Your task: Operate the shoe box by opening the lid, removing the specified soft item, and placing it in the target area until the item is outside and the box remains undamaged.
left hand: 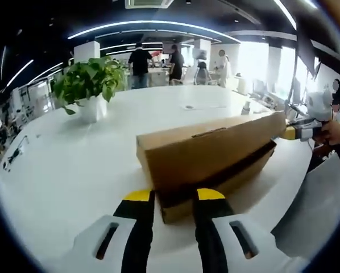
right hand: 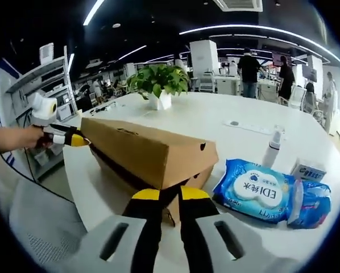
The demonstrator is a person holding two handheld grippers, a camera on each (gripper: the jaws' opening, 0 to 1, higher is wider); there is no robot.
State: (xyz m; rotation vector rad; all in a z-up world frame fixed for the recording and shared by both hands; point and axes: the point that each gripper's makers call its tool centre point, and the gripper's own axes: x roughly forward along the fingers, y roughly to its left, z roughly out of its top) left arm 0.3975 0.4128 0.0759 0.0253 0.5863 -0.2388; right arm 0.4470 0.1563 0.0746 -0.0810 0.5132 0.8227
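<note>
A brown cardboard shoe box (left hand: 215, 151) (right hand: 150, 151) lies on the white table (left hand: 73, 165) (right hand: 215, 122). Its lid is raised a little, and a dark gap shows between lid and base along one long side. My left gripper (left hand: 175, 194) holds the lower rim of the lid at the near end, with the base corner below its jaws. It also appears as the left gripper (right hand: 79, 140) at the box's far end, held by a hand. My right gripper (right hand: 170, 194) is shut on the lid rim at the opposite end. Seen from the other side, the right gripper (left hand: 298, 132) touches the far end.
A potted plant (left hand: 90, 85) (right hand: 158, 85) stands behind the box. A blue wet-wipes pack (right hand: 261, 193), a small spray bottle (right hand: 274, 149) and a small carton (right hand: 308, 170) lie to the right. People stand far back. A grey chair (left hand: 312, 210) is at the table's edge.
</note>
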